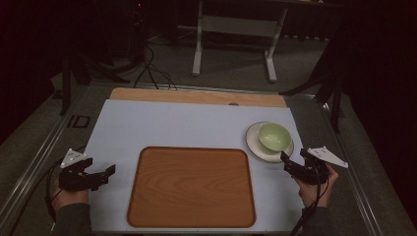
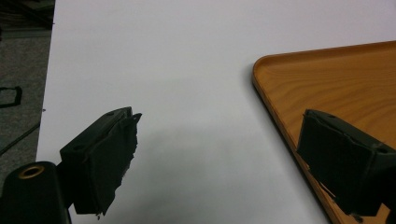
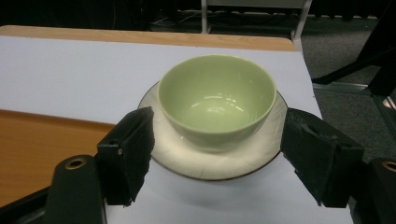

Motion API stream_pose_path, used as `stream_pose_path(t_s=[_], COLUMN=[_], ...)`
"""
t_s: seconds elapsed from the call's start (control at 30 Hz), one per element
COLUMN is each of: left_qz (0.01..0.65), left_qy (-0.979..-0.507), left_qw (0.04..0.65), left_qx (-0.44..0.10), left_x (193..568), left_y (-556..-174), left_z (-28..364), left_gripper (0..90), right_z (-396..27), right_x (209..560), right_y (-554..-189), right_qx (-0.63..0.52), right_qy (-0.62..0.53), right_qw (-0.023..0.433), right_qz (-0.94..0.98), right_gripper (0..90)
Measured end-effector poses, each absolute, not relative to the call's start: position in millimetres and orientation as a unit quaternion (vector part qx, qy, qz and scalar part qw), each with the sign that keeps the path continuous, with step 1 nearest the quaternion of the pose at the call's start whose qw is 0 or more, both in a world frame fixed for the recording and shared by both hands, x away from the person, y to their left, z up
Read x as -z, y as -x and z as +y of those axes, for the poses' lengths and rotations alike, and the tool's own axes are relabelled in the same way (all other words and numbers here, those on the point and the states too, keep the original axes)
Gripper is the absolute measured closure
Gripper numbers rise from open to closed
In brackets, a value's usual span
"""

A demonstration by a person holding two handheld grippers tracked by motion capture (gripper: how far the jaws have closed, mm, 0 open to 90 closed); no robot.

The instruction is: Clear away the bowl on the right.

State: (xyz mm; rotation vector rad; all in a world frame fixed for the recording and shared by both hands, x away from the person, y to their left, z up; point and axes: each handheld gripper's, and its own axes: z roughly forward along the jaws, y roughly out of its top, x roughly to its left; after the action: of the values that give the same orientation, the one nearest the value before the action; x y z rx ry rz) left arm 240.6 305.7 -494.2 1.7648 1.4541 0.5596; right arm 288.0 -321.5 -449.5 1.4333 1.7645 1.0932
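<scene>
Black and matte, the jaws of the right gripper [image 3: 217,158] stand wide apart with nothing between them, their pads covered in a rough, slightly torn material. Just ahead of them sits a pale green bowl [image 3: 217,100], round, smooth and glossy, empty inside. It rests on a cream plate [image 3: 219,163] with a thin dark rim, and the near edge of the plate lies between the two jaw tips without touching them. The plate stands on a white sheet [image 1: 172,125] that covers the table, near its right edge. The left gripper [image 1: 101,177] is on the other side of the table, held in the left hand [image 1: 69,196], and its jaws are also spread, gripping nothing, above the bare sheet. Between the two grippers lies a wooden tray [image 1: 192,187], rectangular with rounded corners and a low raised rim, its grain clearly visible. The tray is just beside the plate and well apart from the bowl.
</scene>
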Motion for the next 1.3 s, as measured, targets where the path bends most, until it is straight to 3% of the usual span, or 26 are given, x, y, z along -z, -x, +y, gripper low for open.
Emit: stream_pose_path(t_s=[1.3], left_qz=[0.574], left_qy=[-0.688], left_qw=[0.386], left_qx=[-0.218], left_x=[494], left_y=[-240], left_z=[307], left_gripper=[11.7], right_z=[-343], right_x=[466], right_y=[-374], right_qx=[-0.381], right_qy=[-0.595], right_qw=[0.273], right_qz=[0.653], right_gripper=[32.6])
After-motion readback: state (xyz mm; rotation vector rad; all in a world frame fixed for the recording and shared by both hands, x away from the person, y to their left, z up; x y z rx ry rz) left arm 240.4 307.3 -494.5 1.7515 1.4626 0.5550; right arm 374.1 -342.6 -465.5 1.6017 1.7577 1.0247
